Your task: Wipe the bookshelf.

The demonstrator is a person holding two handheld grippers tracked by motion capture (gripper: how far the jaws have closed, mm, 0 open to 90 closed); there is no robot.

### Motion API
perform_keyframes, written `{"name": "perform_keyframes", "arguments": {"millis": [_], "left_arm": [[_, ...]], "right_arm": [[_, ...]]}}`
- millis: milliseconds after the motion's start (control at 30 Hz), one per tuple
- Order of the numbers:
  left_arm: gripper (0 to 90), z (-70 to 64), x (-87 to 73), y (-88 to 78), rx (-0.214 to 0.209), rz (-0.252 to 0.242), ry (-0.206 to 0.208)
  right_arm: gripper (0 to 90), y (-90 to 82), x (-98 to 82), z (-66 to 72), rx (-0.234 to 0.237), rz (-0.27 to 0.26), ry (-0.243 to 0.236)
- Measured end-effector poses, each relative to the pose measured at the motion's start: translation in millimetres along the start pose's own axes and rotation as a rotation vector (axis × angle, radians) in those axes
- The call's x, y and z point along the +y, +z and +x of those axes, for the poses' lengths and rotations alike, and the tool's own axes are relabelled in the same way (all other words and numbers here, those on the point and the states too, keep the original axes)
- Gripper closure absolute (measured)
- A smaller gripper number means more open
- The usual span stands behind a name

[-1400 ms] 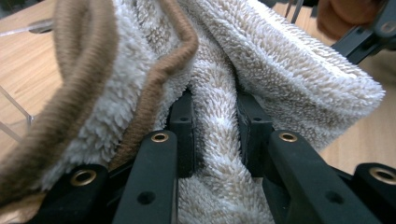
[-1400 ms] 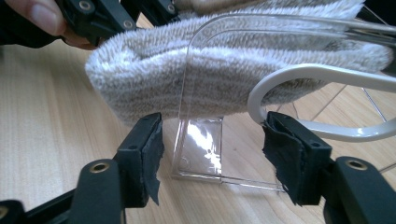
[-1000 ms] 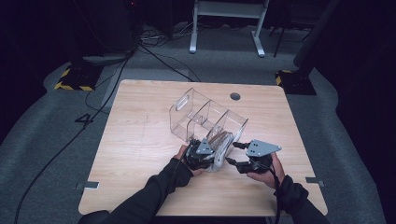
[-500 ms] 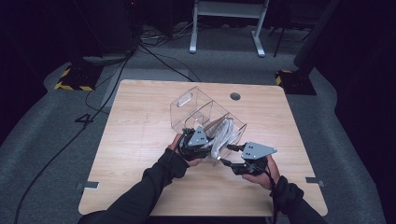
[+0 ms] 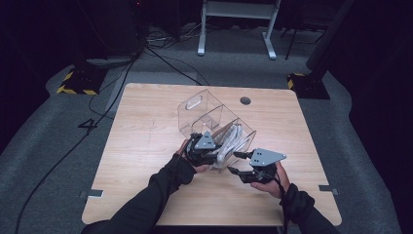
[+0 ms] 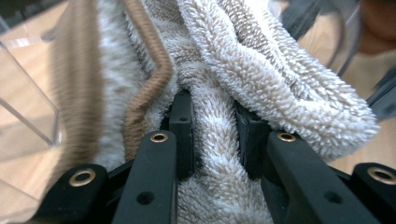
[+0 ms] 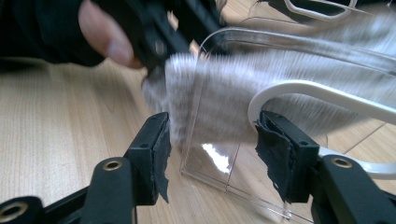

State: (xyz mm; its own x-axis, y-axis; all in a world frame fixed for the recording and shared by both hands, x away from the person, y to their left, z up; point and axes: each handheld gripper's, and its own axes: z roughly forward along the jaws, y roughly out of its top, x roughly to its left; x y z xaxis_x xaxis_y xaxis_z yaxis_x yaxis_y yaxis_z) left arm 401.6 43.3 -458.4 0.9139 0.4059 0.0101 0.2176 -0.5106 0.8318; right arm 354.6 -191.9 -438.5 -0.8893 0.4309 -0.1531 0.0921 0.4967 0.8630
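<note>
High view: towel point(image 5: 233, 141), fluffy, beige and white, draped long-ways over the near end of a clear plastic bin point(image 5: 197, 108), a fold clamped tight in the left gripper point(image 5: 210, 152); right gripper point(image 5: 237, 163) just beside it, jaws apart, holding nothing.

A light wooden counter point(image 5: 146, 146) fills the frame's middle, on grey carpeted floor point(image 5: 58, 161). Black cables point(image 5: 160, 58) trail at upper left; a white metal stand point(image 5: 236, 24) sits top centre.

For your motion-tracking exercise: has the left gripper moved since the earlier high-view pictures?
Yes. The left gripper, shut on the towel, has shifted up the picture, away from the near edge of the table and toward the clear bin.
</note>
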Motion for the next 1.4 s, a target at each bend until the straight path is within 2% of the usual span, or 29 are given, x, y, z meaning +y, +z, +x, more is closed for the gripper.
{"name": "perform_keyframes", "arguments": {"millis": [133,200,333,433,533,600,733,867,1000,1033,1200,1333,1400], "left_arm": [[73.5,-0.8,-8.8,13.0,-0.005,0.034,-0.023],[73.7,-0.9,-11.2,17.6,0.001,0.061,-0.015],[74.7,-2.0,-15.6,24.1,0.007,0.064,-0.037],[75.2,-4.1,-17.2,28.2,0.013,0.095,-0.025],[75.6,-3.3,-20.2,29.6,-0.004,0.106,-0.035],[75.9,-1.3,-23.0,29.6,-0.031,0.102,-0.057],[76.0,-1.5,-23.7,26.9,-0.038,0.122,-0.05],[75.4,-4.1,-16.0,21.5,-0.004,0.132,0.012],[75.2,-5.2,-4.9,14.0,0.018,0.106,0.046],[75.1,-3.9,2.0,8.1,0.012,0.071,0.037],[75.1,-3.3,16.6,-1.0,0.018,0.047,0.072],[74.9,2.2,29.7,-5.5,-0.008,0.03,0.076],[74.8,5.6,37.8,-7.8,-0.02,-0.001,0.067]], "right_arm": [[45.4,-0.7,-0.5,-0.3,0.004,0.001,0.006],[45.4,-1.0,-0.5,-0.2,0.005,-0.001,0.002],[45.5,-1.5,-0.5,0.2,0.005,0.0,0.005],[45.5,-2.0,0.2,1.4,0.003,-0.003,0.005],[45.7,-2.3,1.0,2.4,0.005,-0.002,-0.005],[47.6,-2.5,1.5,3.4,0.011,0.001,-0.017],[47.8,-1.9,3.3,5.8,0.015,0.004,-0.031],[48.5,-1.6,4.2,6.4,0.019,0.002,-0.038],[48.2,-1.6,4.2,6.1,0.021,-0.007,-0.032],[48.1,-1.9,4.7,6.4,0.018,-0.004,-0.04],[47.8,-1.6,5.3,6.3,0.021,-0.006,-0.037],[47.8,-1.2,5.7,7.3,0.024,-0.005,-0.041],[48.0,-0.5,5.8,7.5,0.031,-0.004,-0.041]]}}
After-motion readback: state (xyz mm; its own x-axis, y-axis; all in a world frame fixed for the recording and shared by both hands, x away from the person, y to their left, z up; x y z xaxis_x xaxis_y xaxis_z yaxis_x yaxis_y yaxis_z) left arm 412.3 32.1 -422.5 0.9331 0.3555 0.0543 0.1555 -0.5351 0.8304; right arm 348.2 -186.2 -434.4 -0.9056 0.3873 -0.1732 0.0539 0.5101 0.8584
